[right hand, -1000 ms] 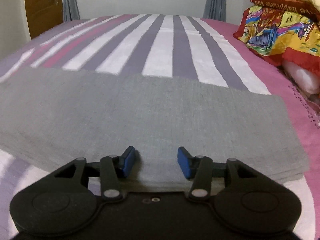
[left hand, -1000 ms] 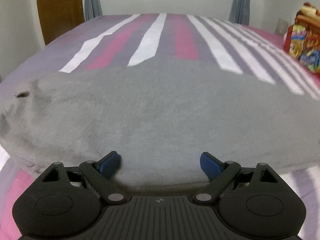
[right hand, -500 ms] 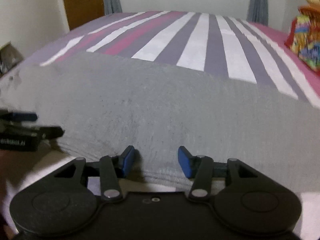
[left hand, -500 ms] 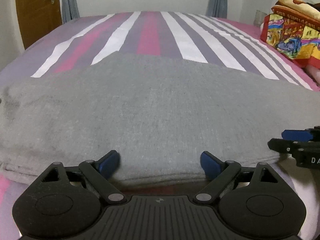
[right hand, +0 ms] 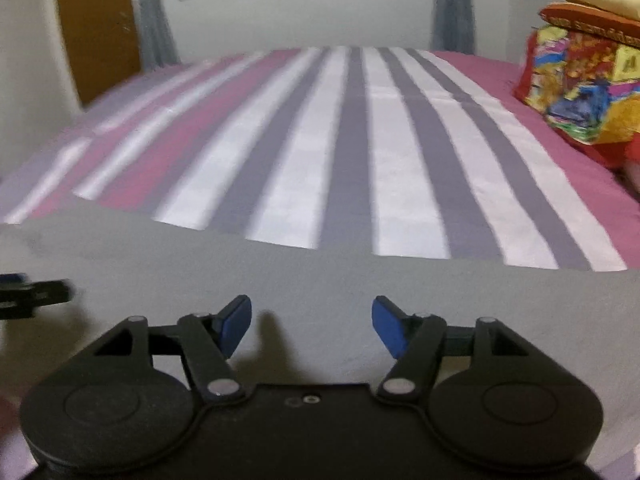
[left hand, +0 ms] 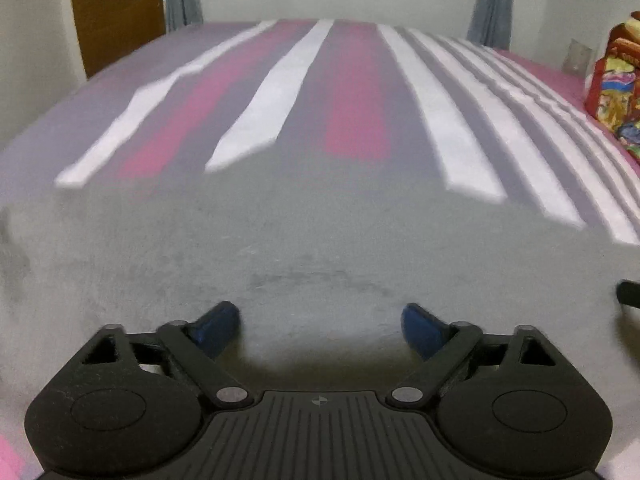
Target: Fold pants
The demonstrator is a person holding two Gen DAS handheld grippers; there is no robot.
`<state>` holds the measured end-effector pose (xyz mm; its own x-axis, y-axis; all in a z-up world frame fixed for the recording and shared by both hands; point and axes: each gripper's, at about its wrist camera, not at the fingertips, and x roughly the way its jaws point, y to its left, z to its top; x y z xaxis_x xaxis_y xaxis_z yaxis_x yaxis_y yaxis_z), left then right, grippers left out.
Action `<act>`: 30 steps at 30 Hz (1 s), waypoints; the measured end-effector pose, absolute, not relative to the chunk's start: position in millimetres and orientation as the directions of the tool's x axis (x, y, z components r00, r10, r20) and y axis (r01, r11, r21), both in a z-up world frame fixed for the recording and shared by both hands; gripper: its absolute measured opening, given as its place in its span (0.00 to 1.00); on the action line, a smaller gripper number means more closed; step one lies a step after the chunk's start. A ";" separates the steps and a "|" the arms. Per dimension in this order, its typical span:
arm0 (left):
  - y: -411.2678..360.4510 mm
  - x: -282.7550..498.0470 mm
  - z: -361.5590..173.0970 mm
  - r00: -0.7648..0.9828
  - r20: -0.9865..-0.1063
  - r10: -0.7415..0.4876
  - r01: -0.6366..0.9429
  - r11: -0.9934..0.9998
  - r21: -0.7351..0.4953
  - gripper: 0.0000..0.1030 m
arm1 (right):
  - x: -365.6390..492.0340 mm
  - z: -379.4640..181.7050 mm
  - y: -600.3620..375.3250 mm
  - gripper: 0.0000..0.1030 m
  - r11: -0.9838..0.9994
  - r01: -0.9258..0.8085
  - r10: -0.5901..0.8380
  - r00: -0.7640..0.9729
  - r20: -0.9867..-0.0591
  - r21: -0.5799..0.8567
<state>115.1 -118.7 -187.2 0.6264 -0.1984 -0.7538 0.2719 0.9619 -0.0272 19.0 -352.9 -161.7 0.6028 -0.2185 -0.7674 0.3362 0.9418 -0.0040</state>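
Observation:
The grey pants (left hand: 312,240) lie flat and folded across the striped bed, filling the lower half of both views (right hand: 360,280). My left gripper (left hand: 320,322) is open and empty, its blue pads just above the near part of the pants. My right gripper (right hand: 312,322) is open and empty, also low over the pants. The left gripper's tip (right hand: 32,294) shows at the left edge of the right wrist view. A dark bit of the right gripper (left hand: 628,294) shows at the right edge of the left wrist view.
The bed sheet (right hand: 352,152) has pink, white and grey stripes. A stack of colourful folded blankets (right hand: 580,80) sits at the far right of the bed. A wooden door (left hand: 116,12) and grey curtains stand behind the bed.
Both grippers have moved forward over the pants and swung their views. The right gripper's jaws have opened wider. Neither has taken hold of anything.

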 end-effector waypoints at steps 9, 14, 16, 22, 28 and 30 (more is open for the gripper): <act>-100.5 95.3 -188.2 0.636 -0.746 -0.196 0.278 0.961 -0.016 1.00 | -4.8 -164.9 -354.1 0.75 0.939 0.343 -0.219 0.615 -0.757 0.007; -94.5 83.2 -184.0 0.632 -0.750 -0.195 0.280 0.960 -0.014 1.00 | -19.2 -165.0 -350.0 0.76 0.944 0.328 -0.222 0.600 -0.768 -0.016; -94.1 78.0 -179.1 0.627 -0.752 -0.204 0.281 0.959 -0.026 1.00 | -26.0 -157.2 -351.2 0.77 0.938 0.347 -0.217 0.609 -0.763 0.011; -108.7 56.5 -169.7 0.616 -0.742 -0.265 0.315 0.946 -0.077 1.00 | -38.4 -158.8 -345.5 0.81 0.941 0.337 -0.244 0.586 -0.773 -0.041; -123.7 41.2 -177.8 0.605 -0.756 -0.252 0.342 0.939 -0.039 1.00 | -54.0 -160.1 -346.7 0.83 0.938 0.344 -0.240 0.576 -0.781 -0.035; -125.2 40.8 -171.8 0.598 -0.755 -0.270 0.348 0.936 -0.059 1.00 | -59.9 -157.1 -349.0 0.83 0.935 0.352 -0.248 0.578 -0.778 -0.037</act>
<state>40.8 -125.2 -171.8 0.5979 -0.2704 -0.7546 0.3482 0.9355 -0.0593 -59.9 -349.0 -157.1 0.5778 -0.2480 -0.7776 0.3518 0.9354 -0.0370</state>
